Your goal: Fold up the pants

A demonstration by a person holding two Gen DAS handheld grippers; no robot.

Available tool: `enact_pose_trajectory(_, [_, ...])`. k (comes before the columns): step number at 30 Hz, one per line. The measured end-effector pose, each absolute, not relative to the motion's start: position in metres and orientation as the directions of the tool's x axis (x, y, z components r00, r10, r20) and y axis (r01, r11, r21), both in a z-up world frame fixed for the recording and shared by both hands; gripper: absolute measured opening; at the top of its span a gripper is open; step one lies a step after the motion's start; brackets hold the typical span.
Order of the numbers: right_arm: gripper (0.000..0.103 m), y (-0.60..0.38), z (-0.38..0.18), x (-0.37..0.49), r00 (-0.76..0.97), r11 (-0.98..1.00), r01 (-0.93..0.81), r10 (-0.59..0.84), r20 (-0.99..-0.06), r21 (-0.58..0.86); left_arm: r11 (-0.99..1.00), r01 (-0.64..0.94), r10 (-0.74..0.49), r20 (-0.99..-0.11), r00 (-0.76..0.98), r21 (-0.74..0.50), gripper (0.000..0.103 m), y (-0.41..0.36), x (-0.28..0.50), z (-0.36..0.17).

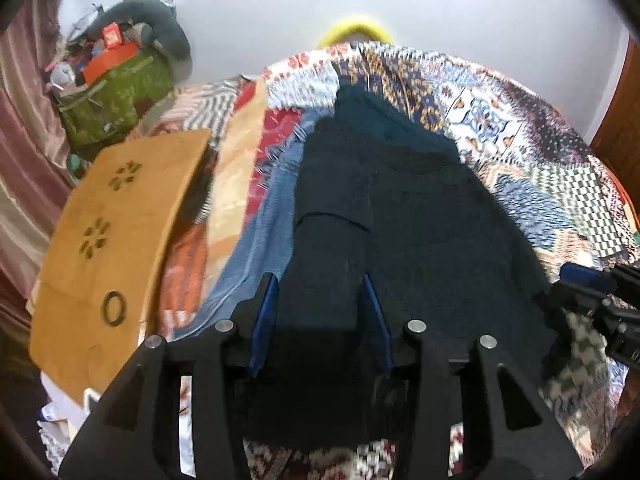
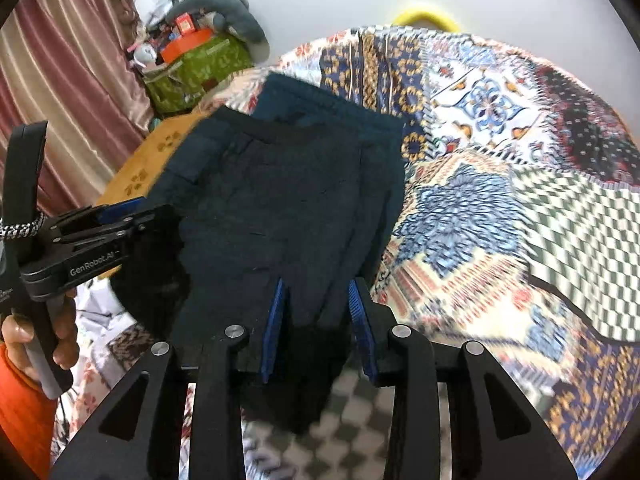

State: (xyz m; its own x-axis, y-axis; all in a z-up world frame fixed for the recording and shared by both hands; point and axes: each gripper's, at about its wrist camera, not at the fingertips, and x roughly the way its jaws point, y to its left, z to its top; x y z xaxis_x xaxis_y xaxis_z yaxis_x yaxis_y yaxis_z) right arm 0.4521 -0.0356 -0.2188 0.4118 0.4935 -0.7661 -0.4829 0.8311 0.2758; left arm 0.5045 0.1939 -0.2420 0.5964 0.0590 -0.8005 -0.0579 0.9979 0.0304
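The dark pants [image 2: 288, 200], spread on the quilted bed [image 2: 500, 208], are straddled at the near hem by the parted jaws of both the left gripper [image 1: 320, 320] and right gripper [image 2: 316, 320], so uneven closing could bunch the layers.

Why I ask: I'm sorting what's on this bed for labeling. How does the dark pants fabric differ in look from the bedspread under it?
The pants are one plain dark navy colour; the bedspread is a busy patchwork of floral, checked and geometric prints. The pants lie in stacked layers with visible folded edges; the bedspread lies spread out across the bed. The pants sit between the fingers of both hand-held grippers, left and right; the bedspread is ungripped. Both are cloth.
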Motion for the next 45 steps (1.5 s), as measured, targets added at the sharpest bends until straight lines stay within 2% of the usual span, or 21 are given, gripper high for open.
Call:
enact_pose_trajectory(7, [0.032, -0.071, -0.123, 0.379, 0.556, 0.802, -0.542, 0.566, -0.609, 0.25, 0.997, -0.052, 0.074, -0.695, 0.715, 0.052, 0.043, 0.176, 0.422, -0.152])
enact_pose_trajectory(14, [0.032, -0.104, -0.024, 0.268, 0.679, 0.771, -0.614, 0.626, -0.384, 0.17, 0.999, -0.01, 0.033, -0.49, 0.871, 0.05, 0.043, 0.134, 0.301, -0.049])
enact_pose_trajectory(18, [0.032, -0.116, 0.01, 0.202, 0.716, 0.758, -0.641, 0.646, -0.265, 0.119, 0.999, 0.007, 0.009, -0.379, 0.925, 0.042, 0.043, 0.112, 0.231, -0.011])
enact_pose_trajectory(23, [0.032, -0.126, 0.025, 0.146, 0.738, 0.756, -0.646, 0.653, -0.17, 0.104, 0.999, -0.006, 0.017, -0.28, 0.96, 0.04, 0.043, 0.095, 0.16, 0.009])
enact_pose_trajectory(25, [0.032, -0.129, 0.027, 0.128, 0.751, 0.766, -0.636, 0.643, -0.15, 0.098, 0.999, -0.028, 0.035, -0.252, 0.967, 0.031, 0.048, 0.091, 0.137, 0.012])
enact_pose_trajectory(27, [0.036, -0.131, 0.025, 0.119, 0.759, 0.772, -0.626, 0.635, -0.143, 0.105, 0.999, -0.042, 0.043, -0.227, 0.973, 0.011, 0.061, 0.09, 0.116, 0.013])
enact_pose_trajectory(29, [0.053, -0.133, 0.021, 0.113, 0.772, 0.784, -0.611, 0.62, -0.14, 0.108, 0.999, -0.052, 0.053, -0.213, 0.976, 0.009, 0.062, 0.088, 0.1, 0.012])
enact_pose_trajectory(30, [0.058, -0.134, 0.02, 0.112, 0.781, 0.793, -0.599, 0.609, -0.14, 0.109, 0.998, -0.062, 0.063, -0.205, 0.977, 0.011, 0.065, 0.087, 0.092, 0.013])
enact_pose_trajectory(31, [0.065, -0.136, 0.018, 0.109, 0.789, 0.801, -0.589, 0.599, -0.138, 0.111, 0.998, -0.066, 0.067, -0.2, 0.978, 0.01, 0.067, 0.087, 0.088, 0.013])
enact_pose_trajectory(32, [0.072, -0.137, 0.018, 0.106, 0.796, 0.808, -0.579, 0.59, -0.139, 0.114, 0.997, -0.072, 0.072, -0.192, 0.979, 0.006, 0.074, 0.087, 0.082, 0.013])
enact_pose_trajectory(33, [0.075, -0.137, 0.017, 0.108, 0.799, 0.811, -0.573, 0.584, -0.144, 0.113, 0.997, -0.081, 0.08, -0.184, 0.98, 0.001, 0.081, 0.087, 0.078, 0.013])
enact_pose_trajectory(38, [0.1, -0.136, 0.019, 0.108, 0.826, 0.838, -0.537, 0.545, -0.141, 0.092, 0.995, -0.098, 0.093, -0.166, 0.982, -0.018, 0.096, 0.091, 0.063, 0.014])
enact_pose_trajectory(45, [0.103, -0.139, 0.017, 0.1, 0.83, 0.841, -0.534, 0.541, -0.138, 0.087, 0.995, -0.096, 0.091, -0.164, 0.982, -0.026, 0.101, 0.092, 0.056, 0.014])
